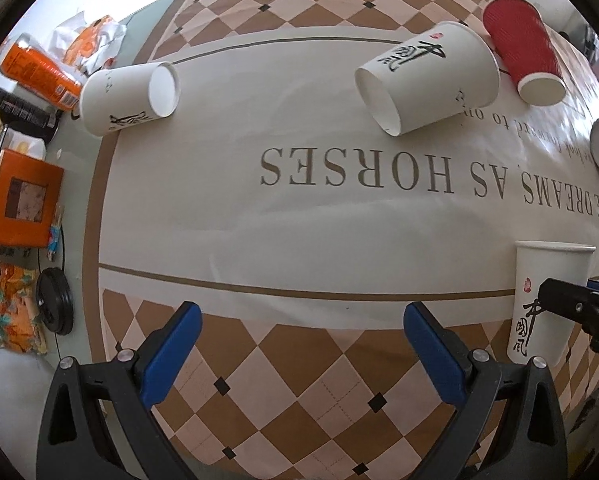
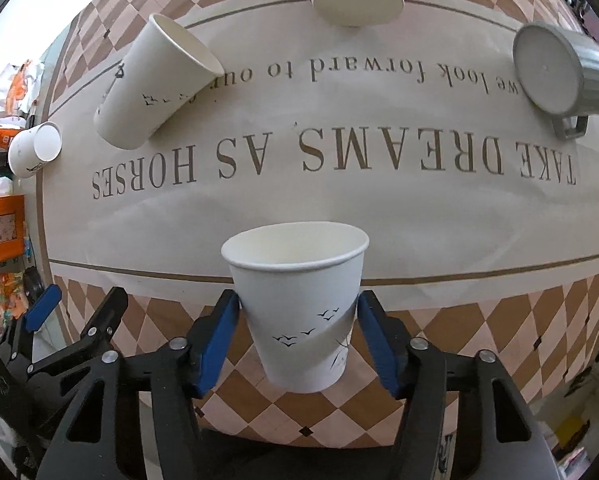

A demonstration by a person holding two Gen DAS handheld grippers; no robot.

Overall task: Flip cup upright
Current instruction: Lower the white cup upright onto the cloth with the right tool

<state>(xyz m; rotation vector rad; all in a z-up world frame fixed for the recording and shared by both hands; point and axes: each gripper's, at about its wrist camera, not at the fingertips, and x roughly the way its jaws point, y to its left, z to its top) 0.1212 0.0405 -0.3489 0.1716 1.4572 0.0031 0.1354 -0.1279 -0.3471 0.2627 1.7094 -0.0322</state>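
Note:
A white paper cup point(image 2: 299, 304) stands upright between the blue pads of my right gripper point(image 2: 299, 344), which is shut on it near the table's front edge. The same cup shows at the right of the left wrist view point(image 1: 547, 300). My left gripper point(image 1: 299, 356) is open and empty over the checkered border. A second white paper cup point(image 1: 427, 76) lies on its side at the back; it also shows in the right wrist view point(image 2: 155, 80). A third white cup point(image 1: 127, 98) lies on its side at the left.
A red ribbed cup point(image 1: 525, 50) lies on its side at the back right. A grey mug point(image 2: 563, 72) lies on its side at the right. Orange boxes point(image 1: 23, 204), an orange can point(image 1: 39, 70) and a black lid point(image 1: 55, 300) crowd the left table edge.

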